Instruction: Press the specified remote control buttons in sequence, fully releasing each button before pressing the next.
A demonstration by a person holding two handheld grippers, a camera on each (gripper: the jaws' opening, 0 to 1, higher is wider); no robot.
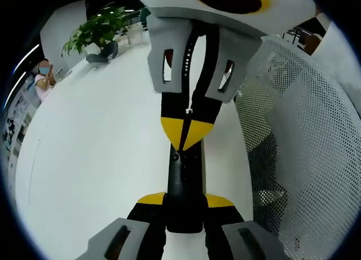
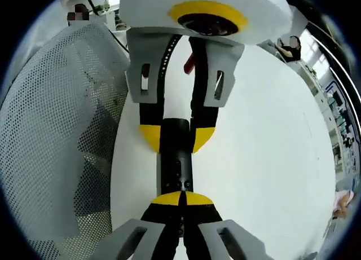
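Observation:
A slim black remote is held level over the white table, clamped by its end between the yellow tips of my left gripper. My right gripper comes in from the opposite side, its jaws shut into one yellow point that rests on the remote's button face. In the right gripper view, the shut right gripper sits on the near end of the remote, beside small round buttons. The left gripper grips the remote's far end from both sides.
The white table stretches out under the remote. A white mesh chair back stands close beside it and also appears in the right gripper view. A potted plant and a seated person are far off.

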